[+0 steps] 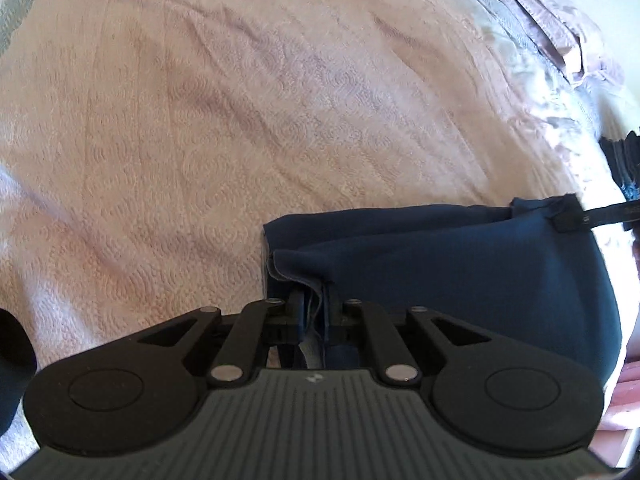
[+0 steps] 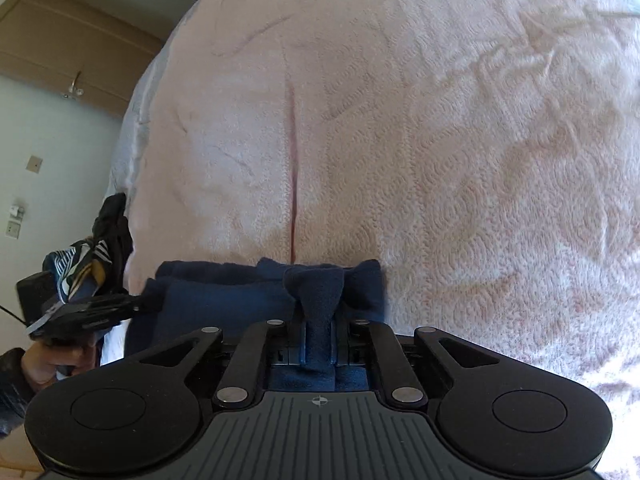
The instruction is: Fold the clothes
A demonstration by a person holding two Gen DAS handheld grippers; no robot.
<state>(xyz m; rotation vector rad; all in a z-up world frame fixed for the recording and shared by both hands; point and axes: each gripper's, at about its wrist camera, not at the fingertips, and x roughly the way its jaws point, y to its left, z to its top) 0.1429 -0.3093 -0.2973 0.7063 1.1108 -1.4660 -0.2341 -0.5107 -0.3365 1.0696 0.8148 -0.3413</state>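
Observation:
A dark blue garment [image 1: 460,276] hangs stretched between both grippers just above the pink bedspread [image 1: 200,140]. My left gripper [image 1: 318,308] is shut on one corner of its edge. My right gripper [image 2: 319,328] is shut on a bunched fold of the same garment [image 2: 224,300]. In the left wrist view the right gripper's fingertips [image 1: 568,220] pinch the garment's far corner at the right. In the right wrist view the left gripper [image 2: 136,306], held in a hand, pinches the garment at the left.
The pink textured bedspread [image 2: 440,140] fills both views. A crumpled patterned dark garment [image 2: 96,256] lies at the bed's left edge. Pillows and folded bedding [image 1: 540,28] sit at the upper right. A wall and wooden door [image 2: 60,52] stand beyond the bed.

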